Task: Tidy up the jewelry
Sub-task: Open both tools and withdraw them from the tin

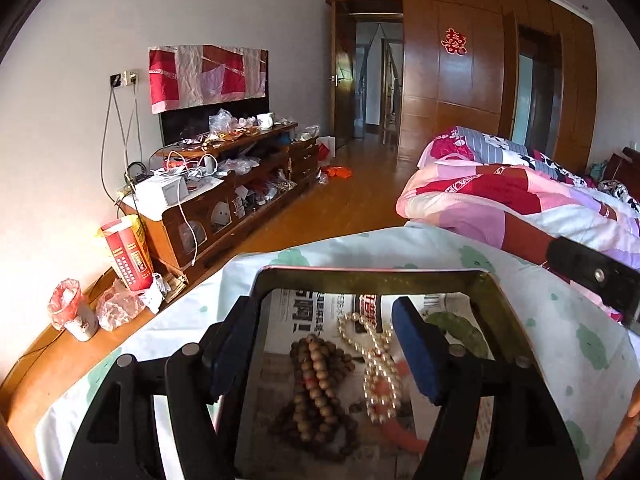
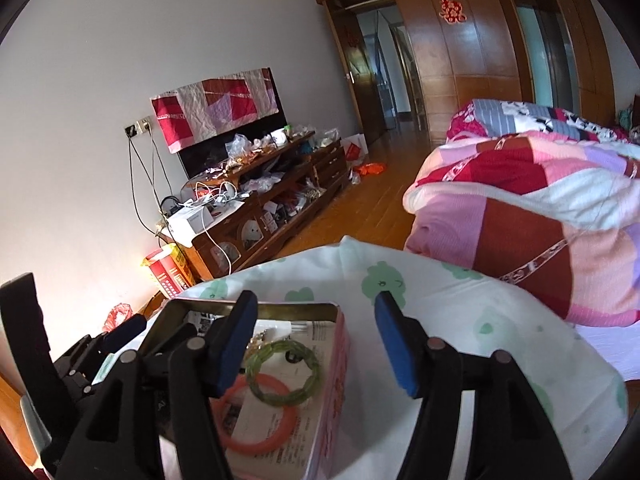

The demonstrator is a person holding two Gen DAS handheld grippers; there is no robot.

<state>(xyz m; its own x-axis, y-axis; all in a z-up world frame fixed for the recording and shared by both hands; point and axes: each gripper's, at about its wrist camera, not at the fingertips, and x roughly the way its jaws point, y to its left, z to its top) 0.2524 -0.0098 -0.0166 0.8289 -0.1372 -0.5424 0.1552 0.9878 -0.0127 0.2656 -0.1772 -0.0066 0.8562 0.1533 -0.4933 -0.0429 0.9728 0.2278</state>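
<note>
A metal tin [image 1: 372,276] with pink outer walls [image 2: 340,356], lined with newspaper, sits on the bed sheet. Inside lie a brown wooden bead string [image 1: 316,384], a pearl bracelet [image 1: 380,364], a green bangle [image 2: 282,376] and a coral bangle [image 2: 256,432]. My left gripper [image 1: 322,312] hovers open above the tin, with beads and pearls lying below its fingers, untouched. My right gripper [image 2: 316,304] is open over the tin's right wall, holding nothing. The left finger pad [image 2: 236,344] hides part of the bangles.
The tin rests on a white sheet with green prints [image 2: 460,320]. A folded pink and red quilt [image 2: 520,216] lies behind on the right. A cluttered wooden TV cabinet [image 1: 240,184] and a red carton [image 1: 128,256] stand along the left wall.
</note>
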